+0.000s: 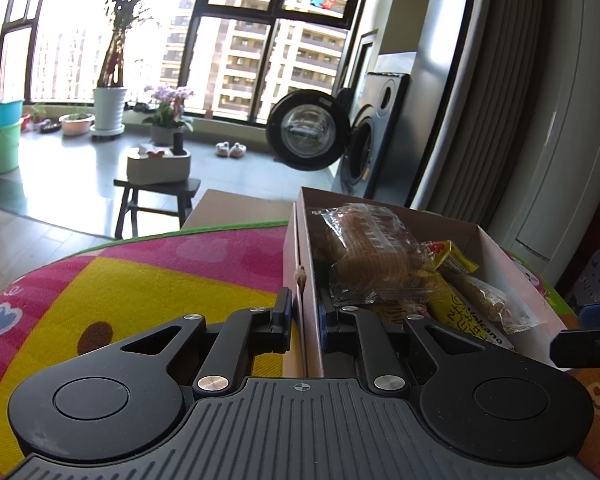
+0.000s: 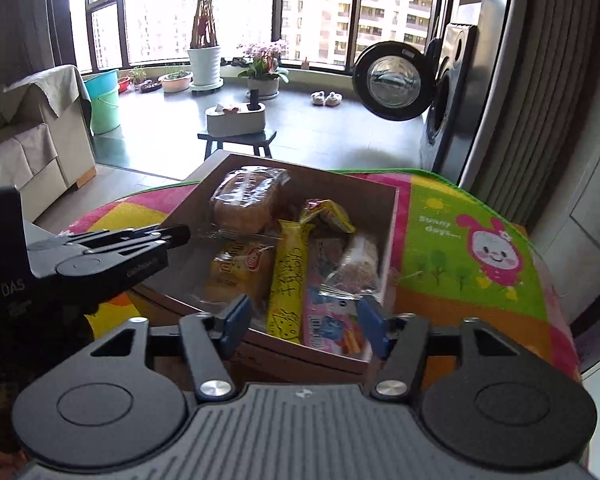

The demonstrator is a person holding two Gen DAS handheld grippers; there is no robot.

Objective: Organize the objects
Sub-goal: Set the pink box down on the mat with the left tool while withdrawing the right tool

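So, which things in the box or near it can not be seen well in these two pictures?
- Left wrist view: the near part of the box floor, hidden by the left tongs clamped on its side wall.
- Left wrist view: the right tongs, cut off by the right edge.
- Right wrist view: the pink packet, its lower end hidden behind the near wall.

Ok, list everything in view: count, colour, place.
cardboard box: 1, brown, on the mat, holding snacks
bread packs: 2, clear wrap, far end and right side of box
yellow snack packs: about 3, box middle
pink pack: 1, near end of box
play mat: 1, multicolour, under box
washing machine: 1, dark, door open, right
stool: 1, dark, beyond mat
left gripper: black, fingers clamped on box's left wall
right gripper: black, blue fingers open at box's near end
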